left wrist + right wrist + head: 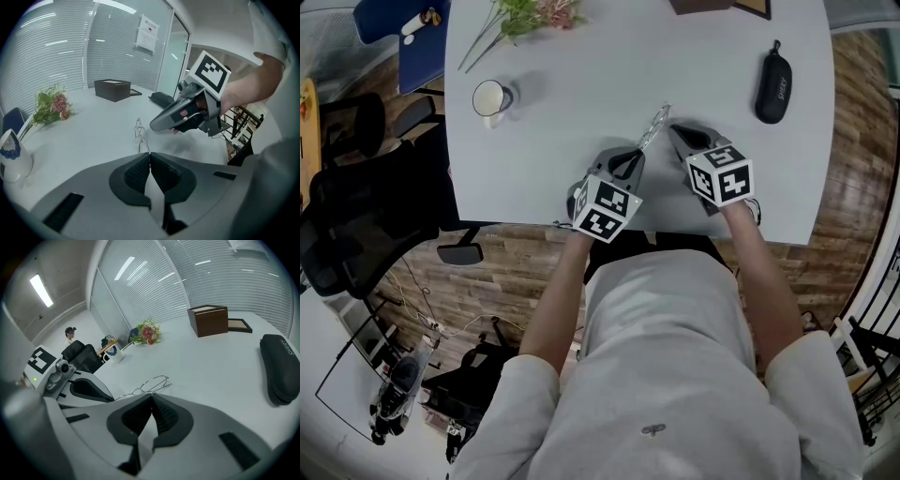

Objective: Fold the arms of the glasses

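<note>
Jaws of the left gripper point(149, 154) are pressed together on a thin wire arm of the glasses point(139, 127). That arm runs straight out from the tips to the rims, which stand just beyond them. The right gripper point(151, 395) also has its jaws together, with the tips right at the wire frame. Whether they pinch the wire cannot be made out. From above, the glasses sit between the two grippers, near the front middle of the white counter point(581, 66). They slant away from the person, who holds one gripper in each hand, both pointing down and forward. A black case point(772, 87) lies well apart to the right. A mug point(490, 98) stands to the left, with flowers point(530, 14) behind it at the far edge. A brown box point(209, 320) sits further back.
</note>
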The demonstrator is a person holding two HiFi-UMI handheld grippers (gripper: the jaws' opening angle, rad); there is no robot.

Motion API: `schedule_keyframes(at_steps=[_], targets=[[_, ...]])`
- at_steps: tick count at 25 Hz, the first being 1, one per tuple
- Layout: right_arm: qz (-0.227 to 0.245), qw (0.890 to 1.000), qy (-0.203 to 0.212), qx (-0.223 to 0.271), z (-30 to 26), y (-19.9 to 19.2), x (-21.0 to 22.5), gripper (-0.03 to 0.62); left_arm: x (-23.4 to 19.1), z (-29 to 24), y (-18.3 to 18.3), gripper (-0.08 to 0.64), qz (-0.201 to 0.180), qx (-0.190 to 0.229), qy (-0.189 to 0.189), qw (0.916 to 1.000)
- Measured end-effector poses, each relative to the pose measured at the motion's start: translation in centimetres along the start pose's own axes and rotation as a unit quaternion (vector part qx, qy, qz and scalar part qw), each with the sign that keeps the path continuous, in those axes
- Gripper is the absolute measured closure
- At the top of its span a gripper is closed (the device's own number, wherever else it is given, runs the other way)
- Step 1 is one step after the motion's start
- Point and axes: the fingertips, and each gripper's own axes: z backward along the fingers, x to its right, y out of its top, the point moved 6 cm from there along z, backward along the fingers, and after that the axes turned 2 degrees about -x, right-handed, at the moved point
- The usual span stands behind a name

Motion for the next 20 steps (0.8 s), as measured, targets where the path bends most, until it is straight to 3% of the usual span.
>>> schedule_keyframes(at_steps=[9,20], targets=[[-0.008,1.0,-0.009,0.016,2.3,-0.8,0.6,0.584,1.2,-1.1,0.1,0.537,-0.03,-0.018,0.0,0.9994],[0.001,1.0,-0.002,0.01,3.5,-1.8,0.8,0.584,1.9,-2.4,0.3,0.535,-0.032,-0.028,0.004,0.9991]])
